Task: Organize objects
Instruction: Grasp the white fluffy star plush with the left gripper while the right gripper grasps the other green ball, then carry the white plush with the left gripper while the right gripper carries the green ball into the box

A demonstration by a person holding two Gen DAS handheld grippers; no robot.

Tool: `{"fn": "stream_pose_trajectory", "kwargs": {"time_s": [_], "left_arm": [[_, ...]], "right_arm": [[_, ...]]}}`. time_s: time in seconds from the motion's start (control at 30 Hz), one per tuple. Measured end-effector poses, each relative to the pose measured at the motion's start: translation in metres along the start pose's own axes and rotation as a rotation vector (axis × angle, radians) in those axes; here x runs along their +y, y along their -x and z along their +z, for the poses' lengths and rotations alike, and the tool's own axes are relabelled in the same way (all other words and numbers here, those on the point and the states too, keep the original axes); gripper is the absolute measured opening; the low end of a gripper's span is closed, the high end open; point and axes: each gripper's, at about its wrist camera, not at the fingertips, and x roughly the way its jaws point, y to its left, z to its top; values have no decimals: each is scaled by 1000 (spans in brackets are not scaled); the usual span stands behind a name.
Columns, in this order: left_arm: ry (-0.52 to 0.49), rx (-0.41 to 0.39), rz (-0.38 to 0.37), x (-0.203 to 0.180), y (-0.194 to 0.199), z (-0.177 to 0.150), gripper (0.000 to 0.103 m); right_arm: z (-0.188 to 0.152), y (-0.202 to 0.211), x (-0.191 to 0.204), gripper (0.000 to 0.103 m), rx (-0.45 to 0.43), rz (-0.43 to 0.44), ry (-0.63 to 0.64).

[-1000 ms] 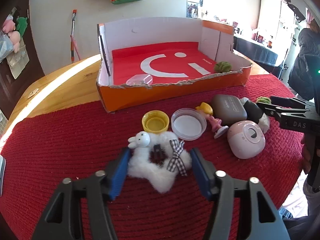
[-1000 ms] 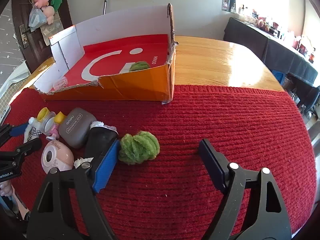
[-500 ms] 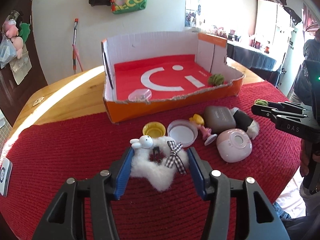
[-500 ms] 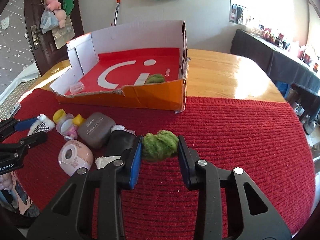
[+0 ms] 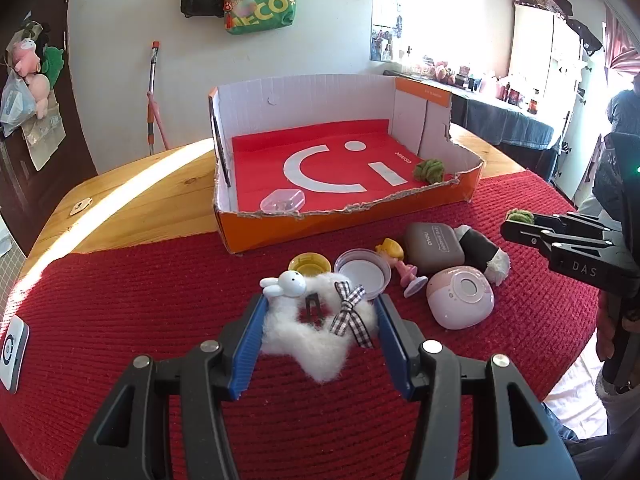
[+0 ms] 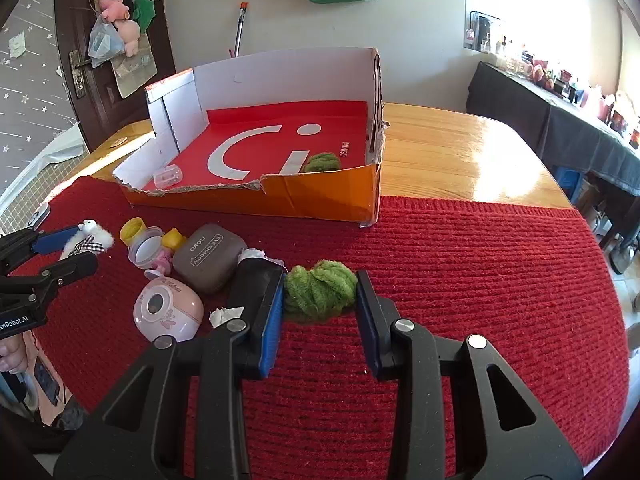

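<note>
My left gripper (image 5: 320, 320) is shut on a white fluffy star toy (image 5: 316, 332) with a rabbit head and a checked bow, held above the red mat. My right gripper (image 6: 320, 292) is shut on a green yarn ball (image 6: 320, 290), also lifted off the mat; it shows at the right of the left wrist view (image 5: 520, 215). The orange cardboard box (image 5: 352, 220) with a red floor stands behind, holding another green ball (image 5: 430, 170) and a clear plastic case (image 5: 282, 202).
On the red mat (image 5: 140, 300) lie a yellow cap (image 5: 310, 264), a clear lid (image 5: 362, 274), a small doll figure (image 5: 396, 264), a grey case (image 5: 434, 246), a pink round device (image 5: 460, 298) and a black-and-white item (image 5: 484, 254). A white remote (image 5: 12, 354) lies at the left edge.
Both grippers closed on their objects and rose from the mat: the left on the white star toy, the right on the green yarn ball. Both views pulled back and up.
</note>
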Motion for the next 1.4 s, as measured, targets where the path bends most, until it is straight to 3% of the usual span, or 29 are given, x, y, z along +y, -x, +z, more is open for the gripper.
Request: {"fn": "stream_pose_trajectory", "kwargs": {"time_s": [0.5,0.9,1.17,1.4], "left_arm": [[6,-7,-5,0,6,4,56],[-4,-33,-29,-3,9,30,56],[-34,-27,-94,-10,-3,62,56],[-102,41,-152,-17,-35,86,57]], "right_arm": [[1,1,2,32,2,12,1],[27,13,6,32,-41,39,17],[59,7,16,32,-41,123,50],[85,-26,27,32,34,200,124]]}}
